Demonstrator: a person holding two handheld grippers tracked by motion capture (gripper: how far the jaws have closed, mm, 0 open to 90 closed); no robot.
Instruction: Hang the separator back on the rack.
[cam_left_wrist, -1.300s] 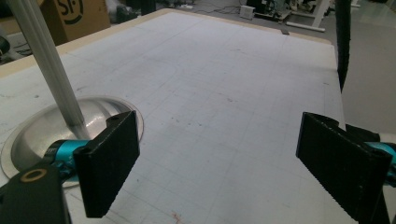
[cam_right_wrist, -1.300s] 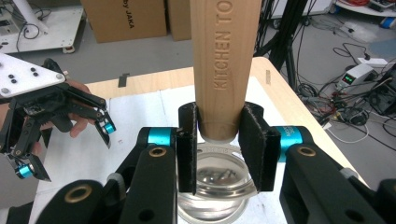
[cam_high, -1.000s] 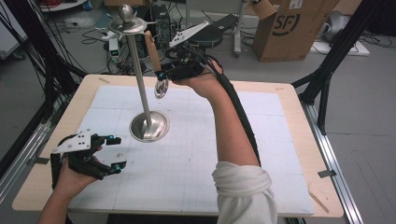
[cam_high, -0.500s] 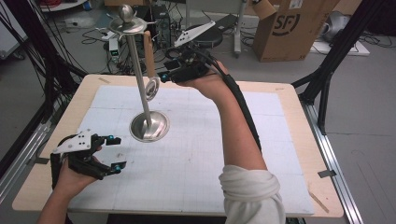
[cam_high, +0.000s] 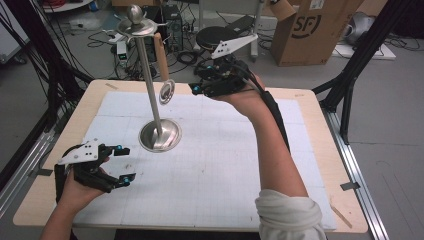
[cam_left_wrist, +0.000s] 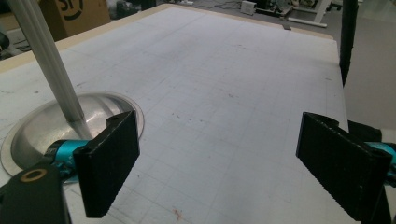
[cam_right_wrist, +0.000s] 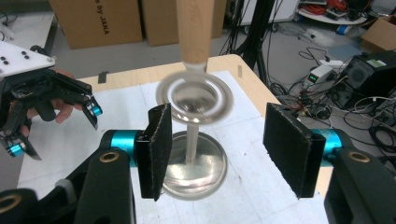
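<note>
We see the wooden desk with white gridded mat (cam_high: 225, 170), then the tall steel stand with round base (cam_high: 159, 135), where a wooden-handled round metal strainer (cam_high: 166, 91) hangs, blurred. The right hand-held gripper (cam_high: 200, 89) is wide open beside it, holding nothing; hanging seems done. The left hand-held gripper (cam_high: 120, 162) rests open and empty.

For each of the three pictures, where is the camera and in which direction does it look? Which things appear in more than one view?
High view: above the person's side, looking forward and down on the table; both forearms, left gripper and right gripper show.
Left gripper view: on the left gripper, looking across the table; its open jaws show.
Right gripper view: on the right gripper, facing the hanging utensil; its open jaws show.
Shared: the metal stand in all three.
</note>
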